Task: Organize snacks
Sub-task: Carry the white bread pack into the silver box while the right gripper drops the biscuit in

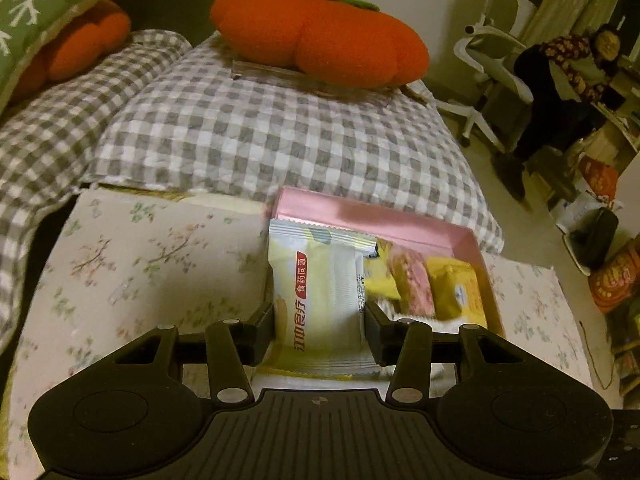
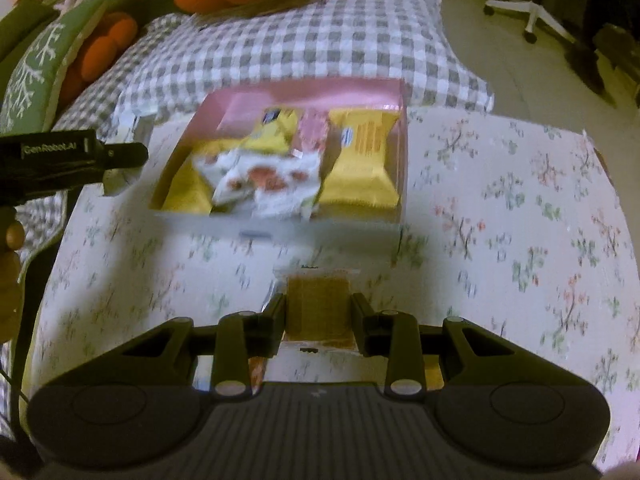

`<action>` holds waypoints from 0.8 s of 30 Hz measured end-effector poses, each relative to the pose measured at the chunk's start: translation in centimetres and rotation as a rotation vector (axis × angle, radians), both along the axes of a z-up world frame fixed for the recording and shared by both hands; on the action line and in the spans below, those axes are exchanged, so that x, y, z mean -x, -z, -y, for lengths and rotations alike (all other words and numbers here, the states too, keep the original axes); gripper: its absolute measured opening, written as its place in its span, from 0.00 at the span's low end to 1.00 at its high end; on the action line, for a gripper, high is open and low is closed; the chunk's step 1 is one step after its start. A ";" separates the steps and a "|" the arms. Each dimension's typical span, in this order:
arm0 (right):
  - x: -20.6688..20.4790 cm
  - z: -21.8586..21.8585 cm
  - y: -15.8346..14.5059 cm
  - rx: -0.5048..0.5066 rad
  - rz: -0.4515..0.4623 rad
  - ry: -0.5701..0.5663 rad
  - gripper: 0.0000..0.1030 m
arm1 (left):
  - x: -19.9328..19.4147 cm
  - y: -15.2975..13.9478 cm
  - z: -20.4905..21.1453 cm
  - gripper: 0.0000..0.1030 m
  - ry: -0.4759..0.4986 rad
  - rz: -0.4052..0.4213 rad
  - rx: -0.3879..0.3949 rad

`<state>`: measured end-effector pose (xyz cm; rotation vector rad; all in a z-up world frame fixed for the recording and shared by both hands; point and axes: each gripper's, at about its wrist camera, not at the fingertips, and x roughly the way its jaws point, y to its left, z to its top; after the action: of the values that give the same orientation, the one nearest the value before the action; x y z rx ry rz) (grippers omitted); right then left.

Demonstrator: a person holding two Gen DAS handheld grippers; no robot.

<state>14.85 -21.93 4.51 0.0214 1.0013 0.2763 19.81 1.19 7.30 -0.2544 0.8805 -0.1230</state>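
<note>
My left gripper (image 1: 319, 322) is shut on a pale yellow snack packet (image 1: 316, 284) with red Chinese lettering, held at the left edge of a pink box (image 1: 384, 224). The box holds several yellow, pink and white snack packets (image 1: 452, 288). In the right wrist view my right gripper (image 2: 319, 312) is shut on a clear-wrapped brown cracker packet (image 2: 318, 304), held above the floral tablecloth in front of the pink box (image 2: 320, 96). The left gripper (image 2: 116, 156) shows at the box's left side there.
The table wears a white floral cloth (image 2: 520, 200). Behind it is a grey checked sofa cover (image 1: 260, 128) with orange pumpkin cushions (image 1: 316, 36) and a green cushion (image 1: 36, 12). A white office chair (image 1: 492, 56) and a seated person (image 1: 568, 72) are at the right.
</note>
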 end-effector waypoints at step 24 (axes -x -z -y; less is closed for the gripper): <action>-11.6 -3.6 0.8 -0.240 0.034 0.078 0.30 | -7.5 3.8 0.5 0.52 0.077 0.074 -0.079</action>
<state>26.43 -18.32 3.71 0.2722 0.9272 0.3231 27.32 0.68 3.52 -0.1410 0.8203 -0.1677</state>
